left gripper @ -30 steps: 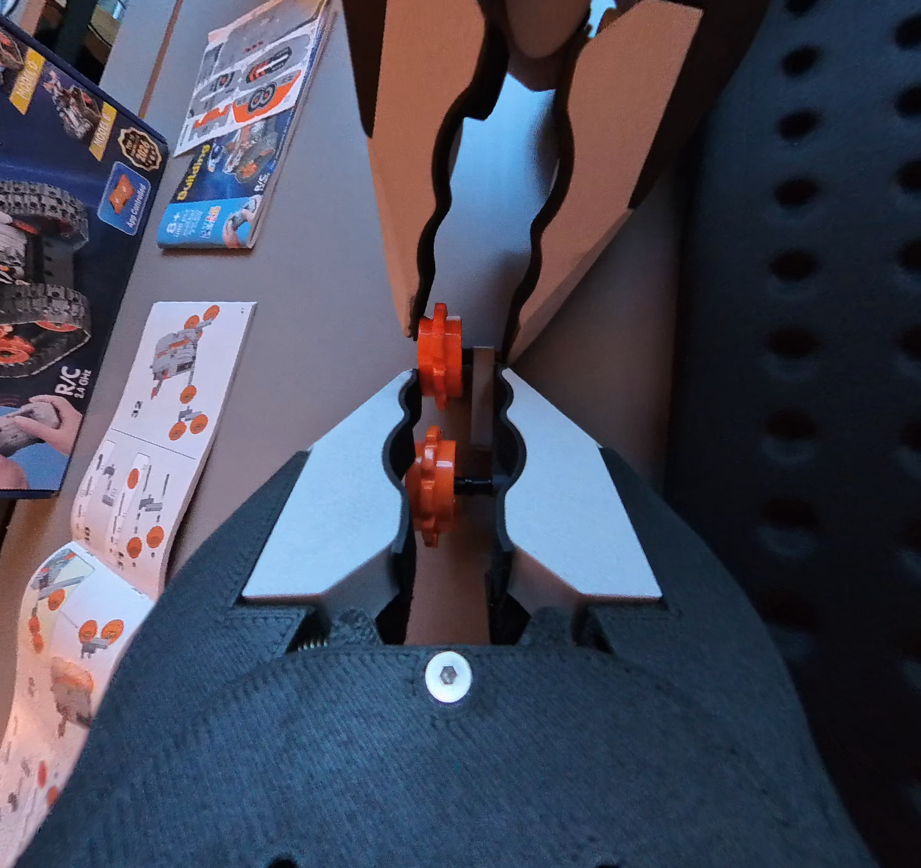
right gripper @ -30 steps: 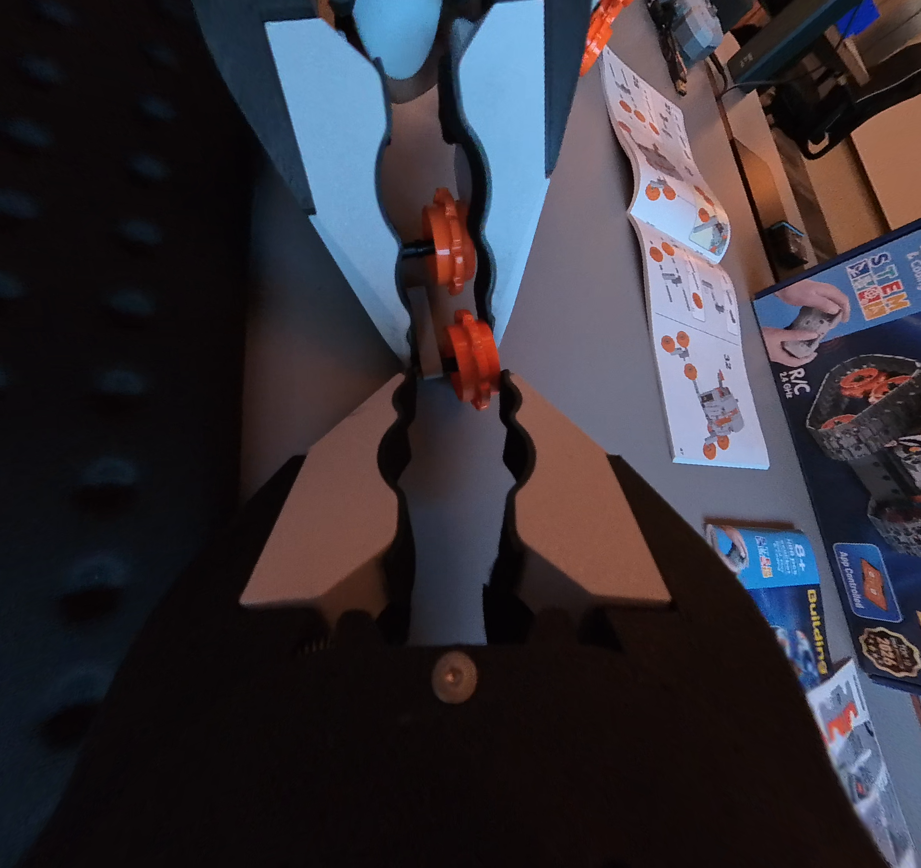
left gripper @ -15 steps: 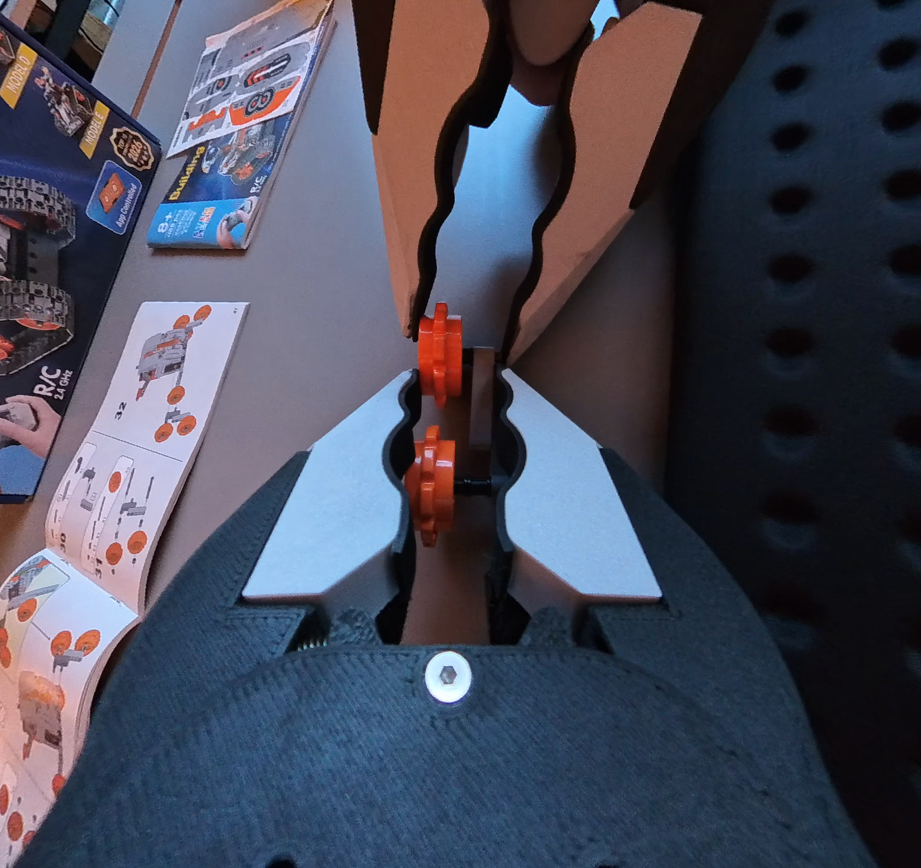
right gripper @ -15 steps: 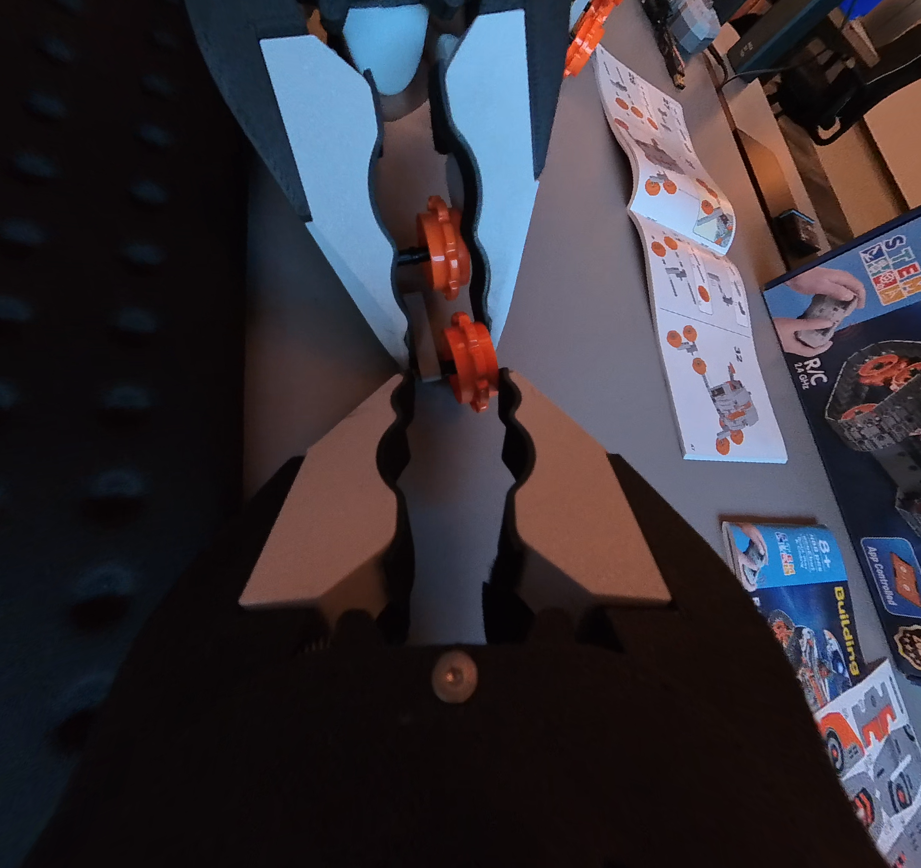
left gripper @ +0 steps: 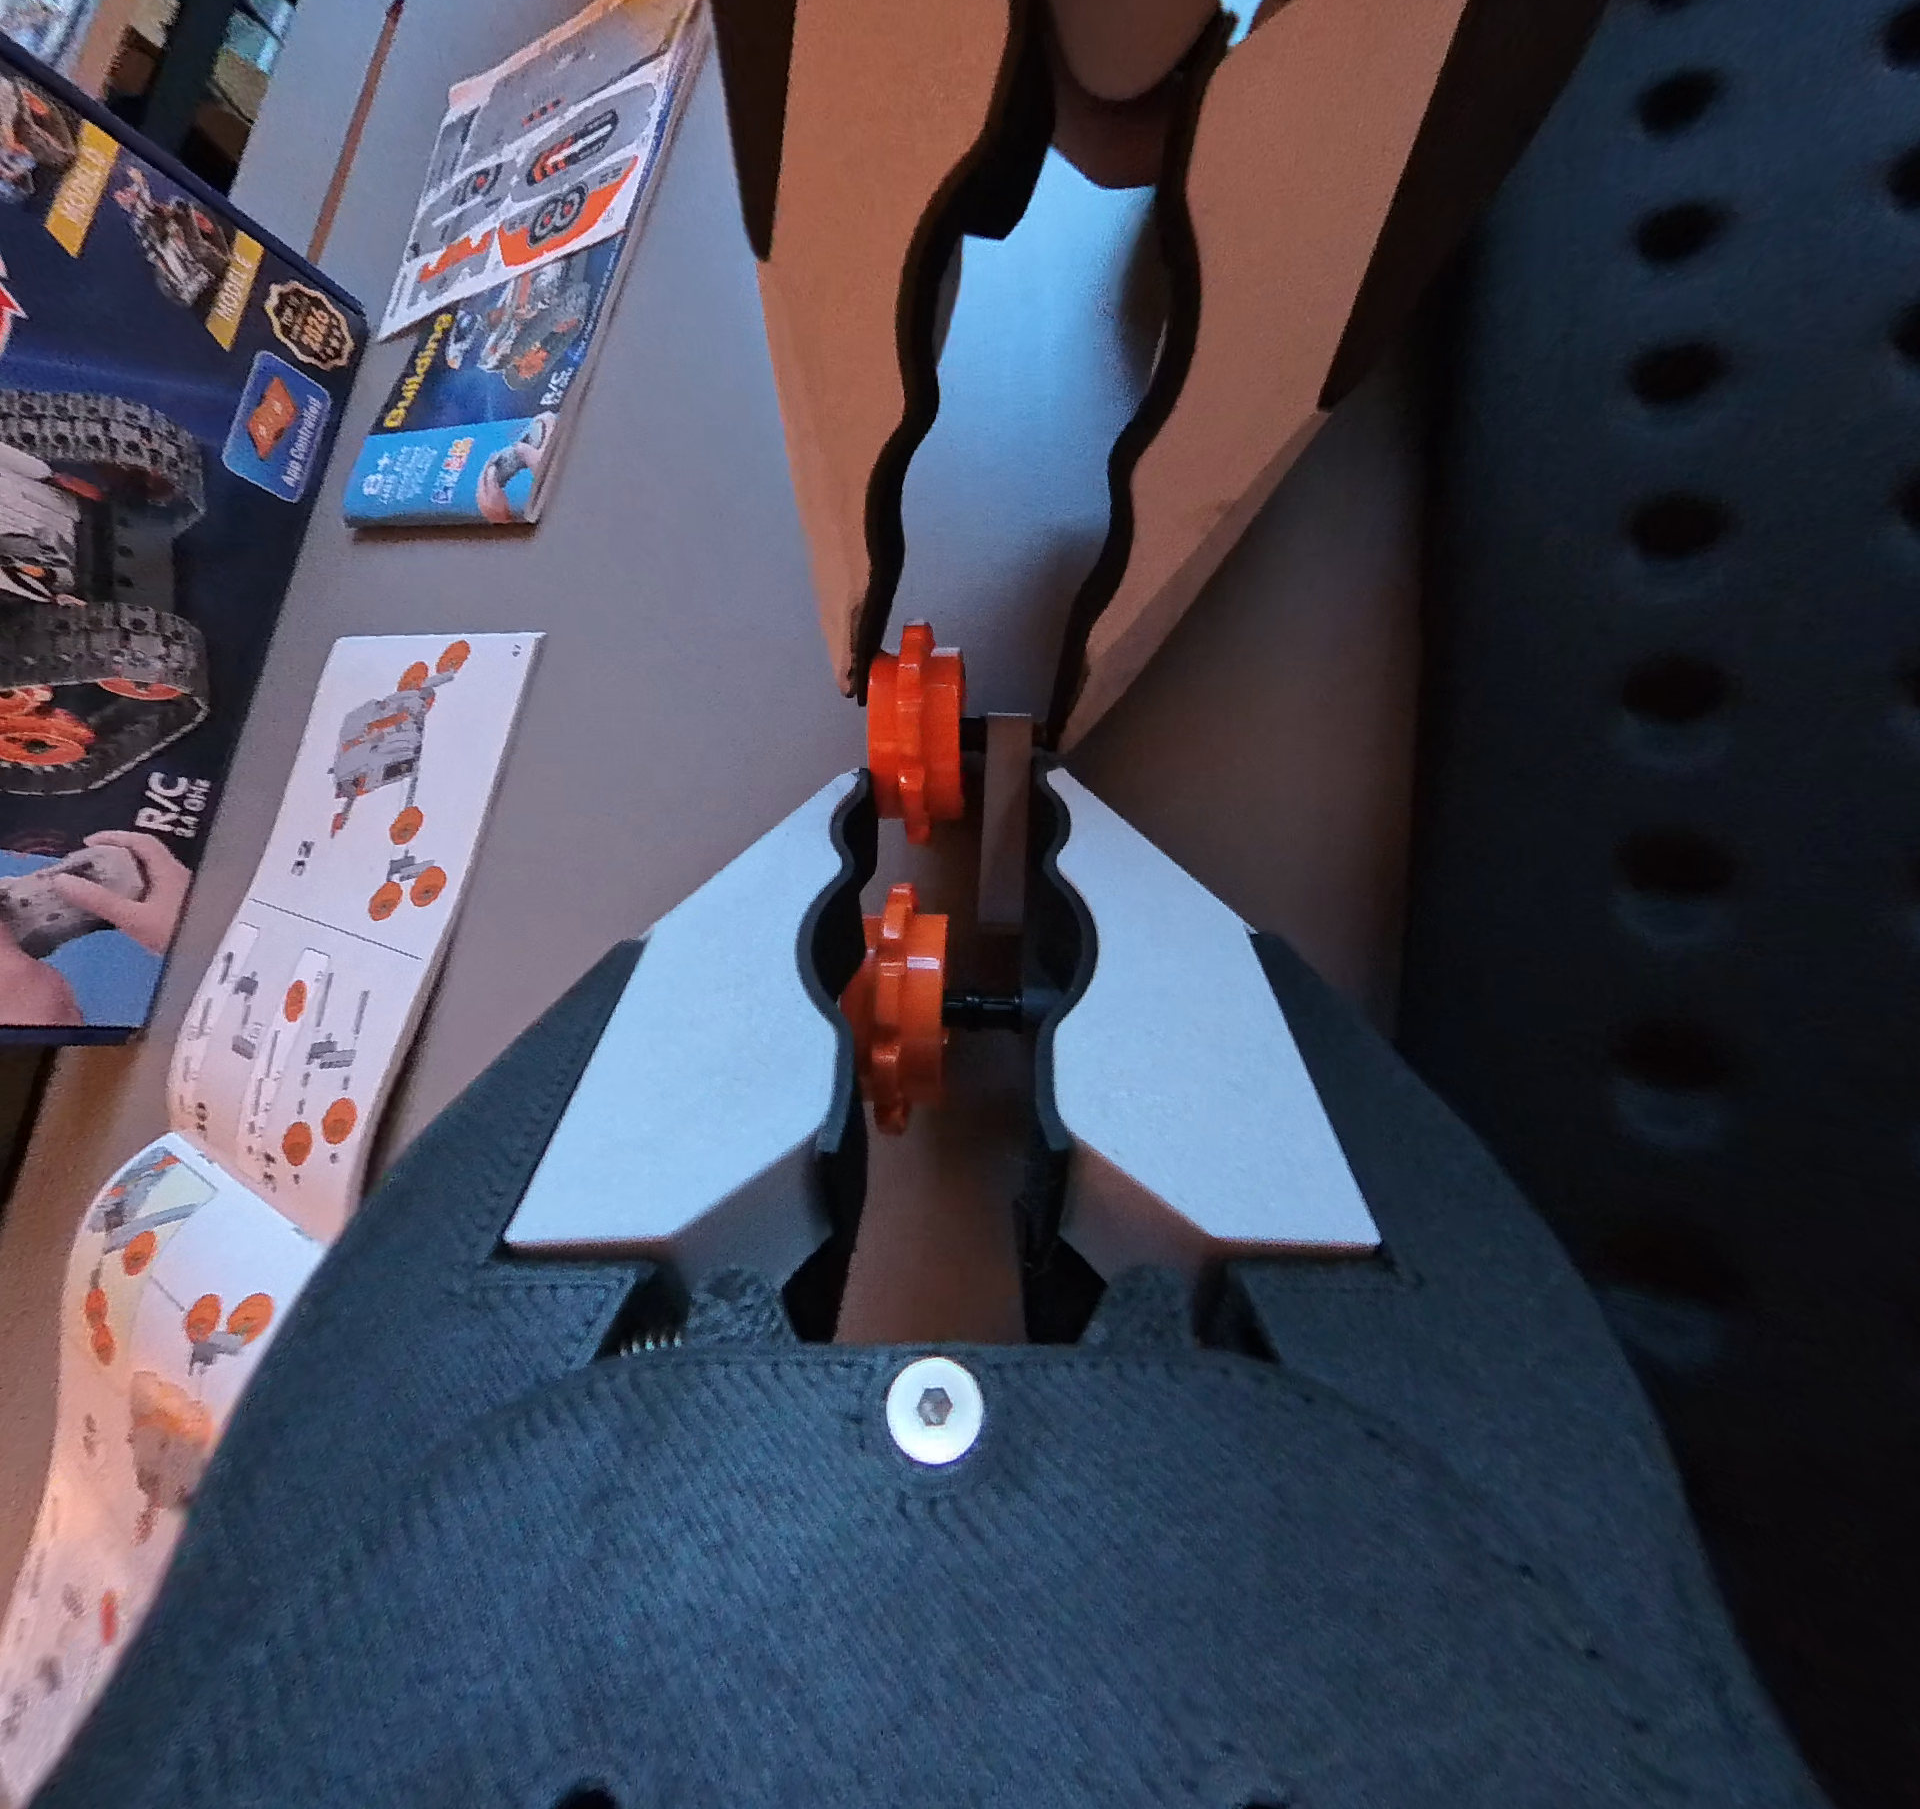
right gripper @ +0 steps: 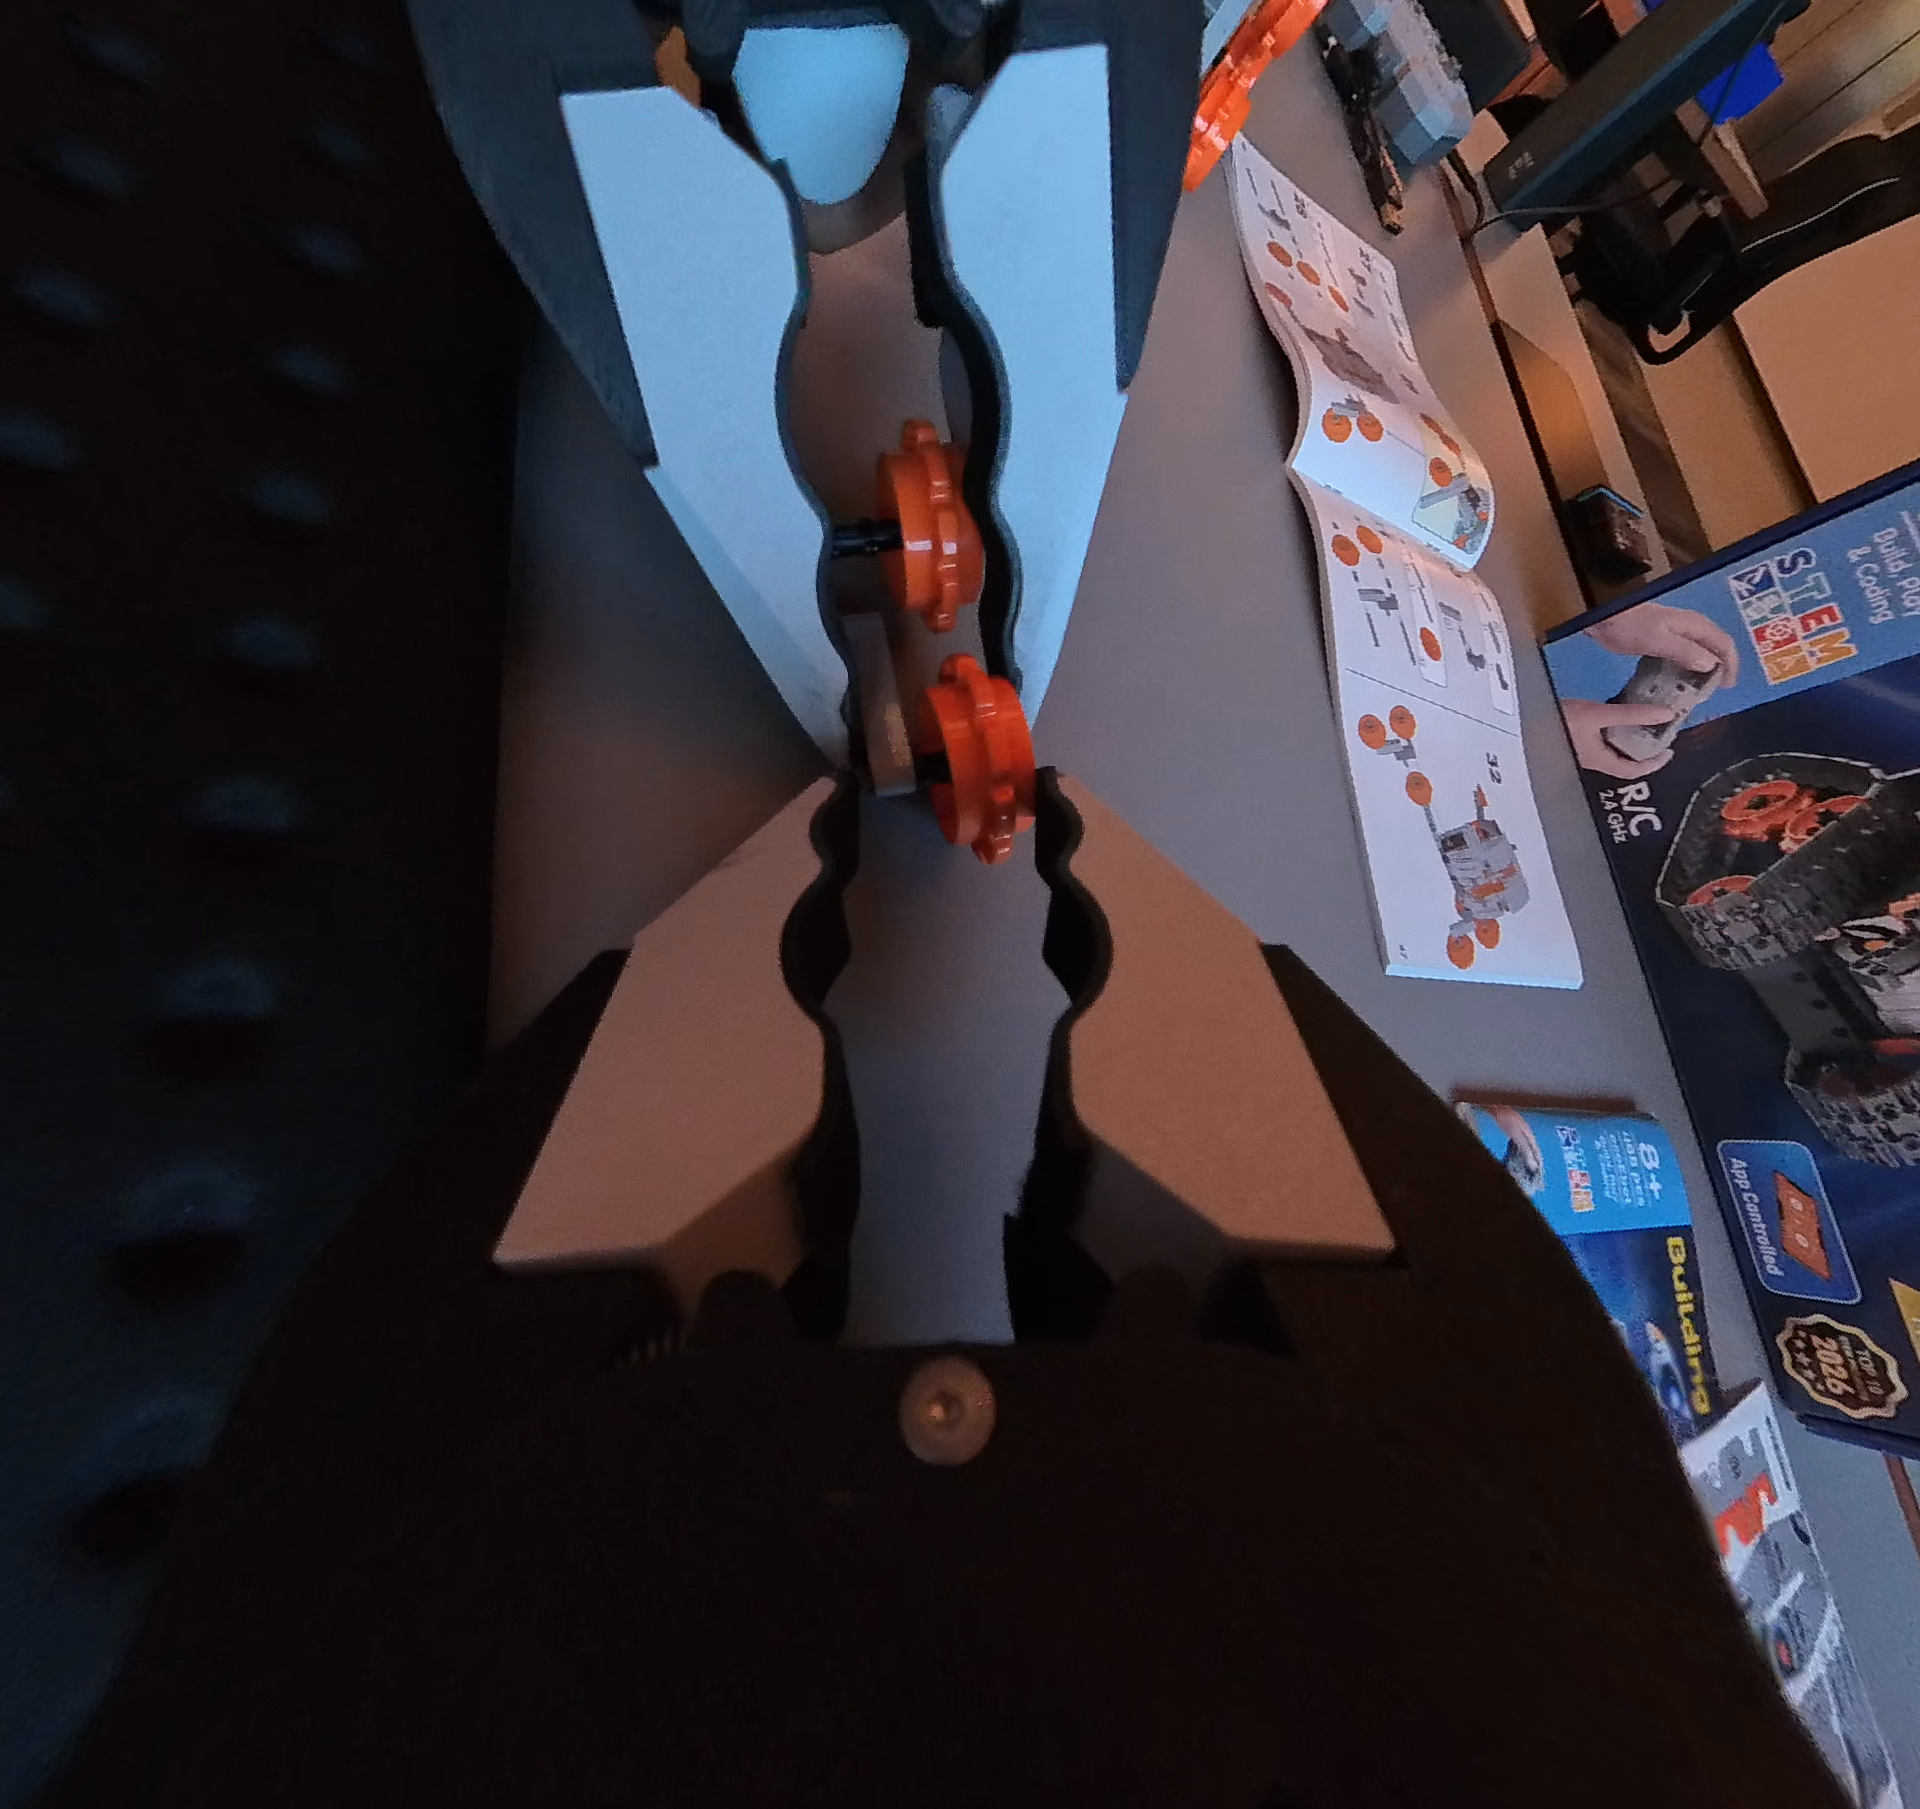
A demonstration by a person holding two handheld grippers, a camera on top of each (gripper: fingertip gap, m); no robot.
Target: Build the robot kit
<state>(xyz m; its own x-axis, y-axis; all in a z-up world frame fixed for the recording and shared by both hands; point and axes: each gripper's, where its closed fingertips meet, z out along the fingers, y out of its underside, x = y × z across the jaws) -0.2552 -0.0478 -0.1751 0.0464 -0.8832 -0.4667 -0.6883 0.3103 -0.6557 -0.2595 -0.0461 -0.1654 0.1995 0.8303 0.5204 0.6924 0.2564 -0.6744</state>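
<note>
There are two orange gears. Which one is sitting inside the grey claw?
The orange gear on the black axle sits deep between the left claw's grey fingers. The other orange gear pokes out past its tips, touching the right claw.

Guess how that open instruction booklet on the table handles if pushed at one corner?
The instruction booklet is probably floppy: its open pages arch upward. It likely slides on the smooth table, perhaps pivoting.

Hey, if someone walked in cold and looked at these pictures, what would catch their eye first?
Two orange gears on a small grey piece, pinched tip to tip between the left gripper and the right gripper above the grey table. Beside them lie an open booklet and a dark blue box.
</note>
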